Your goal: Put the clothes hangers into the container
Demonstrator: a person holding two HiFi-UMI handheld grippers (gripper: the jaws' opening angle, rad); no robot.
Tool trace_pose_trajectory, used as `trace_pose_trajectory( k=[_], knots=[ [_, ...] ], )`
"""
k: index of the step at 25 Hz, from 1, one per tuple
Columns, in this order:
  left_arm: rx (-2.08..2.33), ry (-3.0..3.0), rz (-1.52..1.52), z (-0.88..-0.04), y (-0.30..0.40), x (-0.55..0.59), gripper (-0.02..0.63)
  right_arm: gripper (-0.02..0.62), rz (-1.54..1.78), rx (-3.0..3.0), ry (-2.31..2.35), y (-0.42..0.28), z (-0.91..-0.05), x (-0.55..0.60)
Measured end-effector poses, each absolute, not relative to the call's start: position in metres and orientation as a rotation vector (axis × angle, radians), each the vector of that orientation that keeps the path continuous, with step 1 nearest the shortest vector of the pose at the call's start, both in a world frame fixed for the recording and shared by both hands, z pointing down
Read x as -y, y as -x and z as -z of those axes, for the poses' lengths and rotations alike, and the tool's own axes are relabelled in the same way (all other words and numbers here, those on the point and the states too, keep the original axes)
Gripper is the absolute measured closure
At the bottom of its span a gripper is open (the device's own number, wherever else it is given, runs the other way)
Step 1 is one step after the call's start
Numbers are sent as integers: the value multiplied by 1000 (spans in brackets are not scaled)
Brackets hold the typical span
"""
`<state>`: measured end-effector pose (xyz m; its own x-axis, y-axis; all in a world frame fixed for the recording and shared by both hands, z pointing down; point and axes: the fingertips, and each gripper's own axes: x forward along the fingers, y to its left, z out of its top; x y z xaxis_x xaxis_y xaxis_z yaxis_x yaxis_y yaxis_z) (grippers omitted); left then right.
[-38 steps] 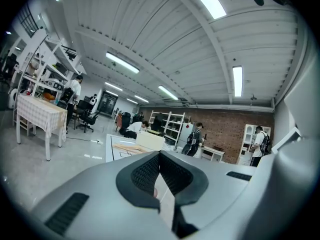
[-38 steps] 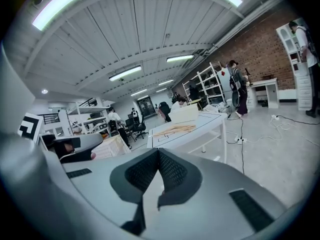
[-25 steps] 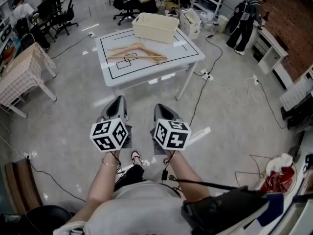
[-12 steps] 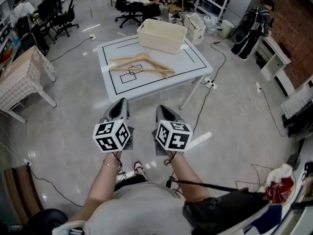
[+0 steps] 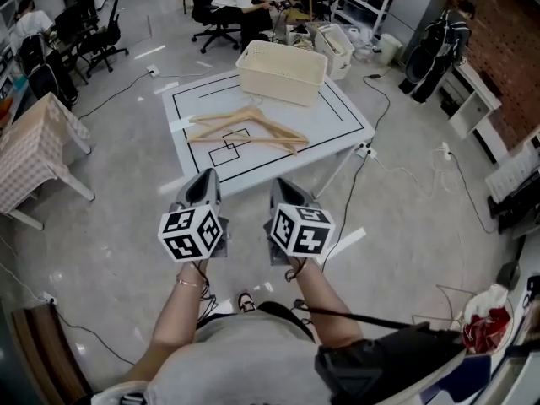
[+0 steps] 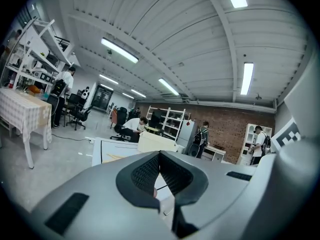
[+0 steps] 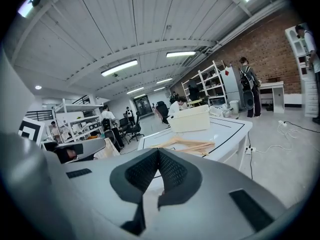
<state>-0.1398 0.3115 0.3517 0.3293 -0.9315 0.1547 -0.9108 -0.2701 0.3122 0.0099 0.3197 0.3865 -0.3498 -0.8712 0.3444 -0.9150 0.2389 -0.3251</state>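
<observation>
Several wooden clothes hangers [image 5: 245,130] [image 7: 187,145] lie in a loose pile on the white table [image 5: 337,133], inside its black outline. A cream slatted basket [image 5: 281,71] [image 7: 189,119] stands at the table's far side. My left gripper [image 5: 202,186] and right gripper [image 5: 284,191] hang side by side above the floor, short of the table's near edge, both shut with nothing between their jaws. In the left gripper view the basket [image 6: 156,142] shows past the closed jaws.
A table with a checked cloth [image 5: 32,146] stands at the left. Cables [image 5: 396,154] run over the floor right of the white table. People sit on office chairs [image 5: 221,11] behind it, and a person with a backpack [image 5: 439,36] stands by shelves at the far right.
Both grippers have travelled forward together toward the white table, which now lies closer and lower in the head view. Their jaws stayed shut.
</observation>
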Motion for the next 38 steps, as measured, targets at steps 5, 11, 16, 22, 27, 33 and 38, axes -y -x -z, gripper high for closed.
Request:
trace_pose_trajectory(
  k=[5, 11, 16, 22, 27, 33, 38],
  knots=[
    [1610, -2240, 55, -367, 145, -285, 594, 578, -764, 2358, -1779, -19, -396, -293],
    [1609, -2230, 28, -378, 148, -263, 594, 578, -792, 2339, -1787, -22, -407, -268],
    [1612, -2212, 5, -390, 146, -232, 594, 578, -817, 2334, -1768, -25, -421, -238],
    [1650, -2202, -28, -391, 139, -177, 595, 578, -836, 2364, -1745, -31, -421, -175],
    [1699, -2196, -60, -384, 123, -121, 594, 578, -854, 2394, -1725, -49, -417, -114],
    [1732, -2162, -87, -382, 103, -60, 594, 578, -888, 2421, -1631, -60, -421, -50],
    [1747, -2130, -107, -387, 88, -12, 594, 578, -898, 2419, -1585, -76, -424, 3]
  ],
)
